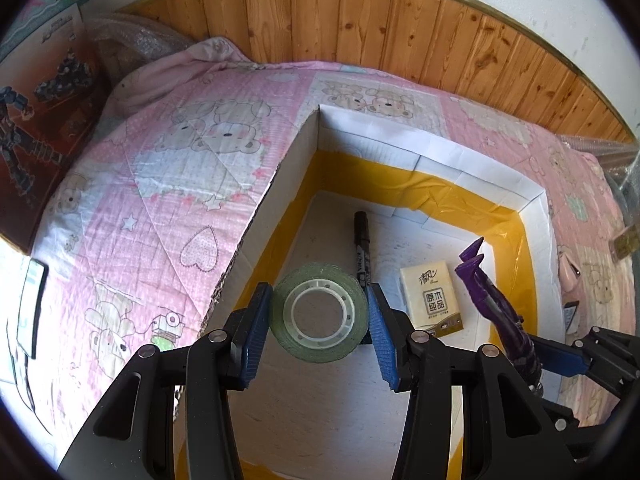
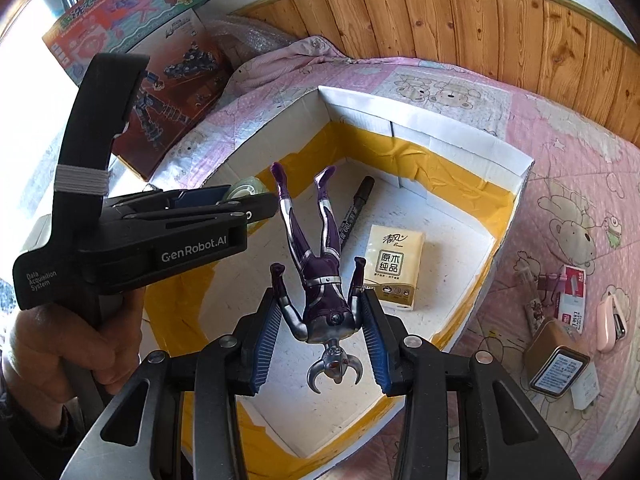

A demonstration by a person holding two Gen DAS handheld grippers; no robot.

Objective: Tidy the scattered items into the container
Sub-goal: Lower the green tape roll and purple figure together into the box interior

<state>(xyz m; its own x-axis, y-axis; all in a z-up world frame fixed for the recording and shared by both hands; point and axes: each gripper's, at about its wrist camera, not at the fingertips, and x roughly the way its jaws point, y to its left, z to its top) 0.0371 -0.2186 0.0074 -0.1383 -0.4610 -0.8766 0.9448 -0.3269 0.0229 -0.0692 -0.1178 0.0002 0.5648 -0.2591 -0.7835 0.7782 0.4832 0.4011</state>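
left claw (image 1: 320, 312) clamped on tape roll (image 1: 320, 326), right claw (image 2: 324, 328) pinching purple figure (image 2: 320, 276), both over box (image 2: 440, 136)

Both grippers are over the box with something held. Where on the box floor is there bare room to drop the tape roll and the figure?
Bare floor: the near half of the box, below the tape roll in the left gripper, and under the figure in the right gripper. Crowded: mid-floor, where the marker and tissue pack lie close together.
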